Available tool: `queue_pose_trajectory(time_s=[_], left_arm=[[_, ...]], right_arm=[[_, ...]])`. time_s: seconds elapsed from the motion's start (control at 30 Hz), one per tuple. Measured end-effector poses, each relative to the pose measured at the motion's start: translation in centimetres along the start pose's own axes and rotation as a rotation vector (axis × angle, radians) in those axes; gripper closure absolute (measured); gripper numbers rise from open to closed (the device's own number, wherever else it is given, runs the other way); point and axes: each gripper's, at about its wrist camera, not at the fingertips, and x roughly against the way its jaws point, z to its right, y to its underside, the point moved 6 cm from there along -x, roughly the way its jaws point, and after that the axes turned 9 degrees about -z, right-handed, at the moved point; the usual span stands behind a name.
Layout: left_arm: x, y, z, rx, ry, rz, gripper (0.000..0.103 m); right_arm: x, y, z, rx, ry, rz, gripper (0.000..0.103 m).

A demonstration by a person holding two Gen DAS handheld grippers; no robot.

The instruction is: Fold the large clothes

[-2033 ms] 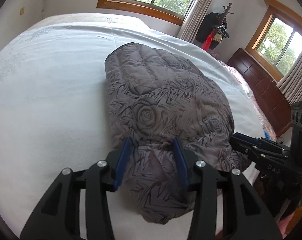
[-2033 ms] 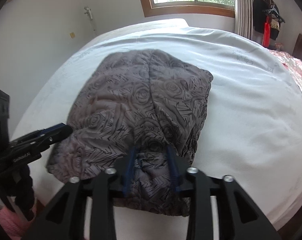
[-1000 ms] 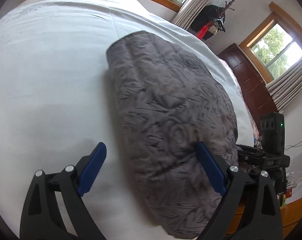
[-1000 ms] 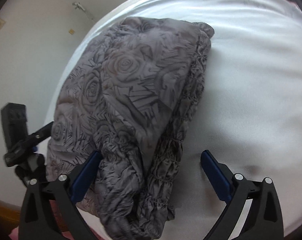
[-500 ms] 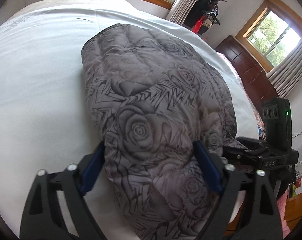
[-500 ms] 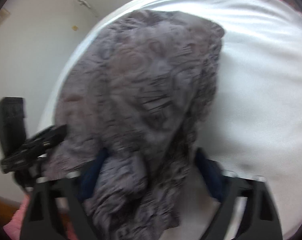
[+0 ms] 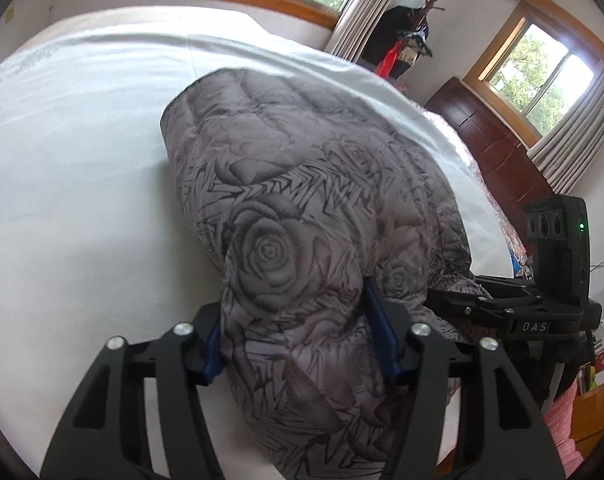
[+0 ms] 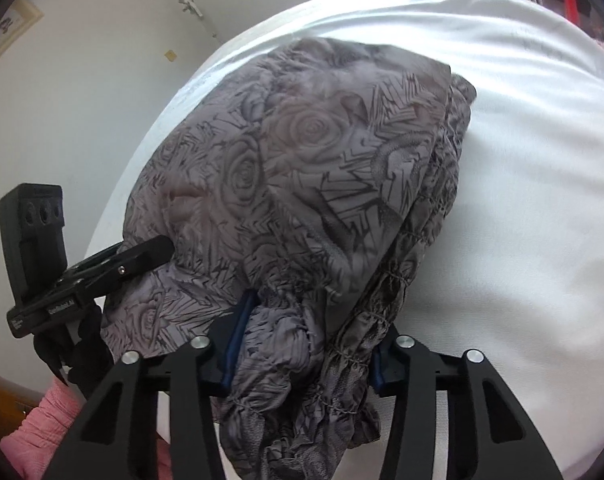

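Grey quilted jacket (image 7: 302,200) lies folded on the bed (image 7: 82,160) — your left gripper (image 7: 298,336) and right gripper (image 8: 305,340) each clamp its near edge; one fold likely remains.

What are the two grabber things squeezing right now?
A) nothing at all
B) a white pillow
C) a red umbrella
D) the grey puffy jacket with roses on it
D: the left gripper and the right gripper each have their blue fingers closed on a bunched near edge of the grey rose-print quilted jacket, which lies on the white bed.
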Motion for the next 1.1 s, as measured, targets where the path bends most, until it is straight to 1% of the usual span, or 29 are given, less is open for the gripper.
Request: queue_pose_trajectory(time_s=[0.1,0.17,0.23,0.33,0.43,0.5,0.63,0.77,0.87,0.97,1.03,1.1], left_arm=[[1.0,0.1,0.2,0.0,0.02,0.043,0.059],[1.7,0.1,0.3,-0.009,0.019,0.073,0.062],[2.4,0.0,0.5,-0.022,0.01,0.098,0.064],[3.9,-0.4,0.1,-0.025,-0.003,0.145,0.065],[5.7,-0.9,-1.0,-0.025,-0.03,0.199,0.065],[7.1,-1.6,-2.3,-0.007,-0.046,0.238,0.065],[9.4,-2.9,-5.3,0.029,-0.065,0.289,0.064],[10.5,-4.5,-8.9,0.071,-0.096,0.303,0.064],[10.4,-5.7,-11.8,0.101,-0.105,0.295,0.063],[9.5,-6.7,-14.3,0.123,-0.102,0.278,0.063],[8.7,-7.1,-15.3,0.124,-0.102,0.261,0.063],[7.5,-7.2,-16.1,0.122,-0.104,0.237,0.061]], right_arm=[[0.3,0.0,-0.9,0.009,-0.002,0.019,0.062],[0.8,0.2,-1.7,0.042,0.022,0.046,0.063],[1.2,0.3,-2.8,0.075,0.052,0.066,0.064],[1.5,-0.1,-4.6,0.112,0.055,0.089,0.064],[1.5,-1.1,-6.8,0.165,0.086,0.119,0.065],[1.3,-2.3,-9.0,0.212,0.111,0.147,0.065],[1.7,-2.9,-11.0,0.268,0.1,0.169,0.065],[1.5,-3.0,-11.0,0.29,0.079,0.154,0.065],[1.2,-2.8,-10.2,0.286,0.062,0.14,0.065],[-1.0,-4.1,-10.3,0.277,0.057,0.125,0.065],[-2.0,-4.1,-9.4,0.26,0.052,0.105,0.064],[-2.3,-3.0,-8.5,0.246,0.049,0.092,0.064]])
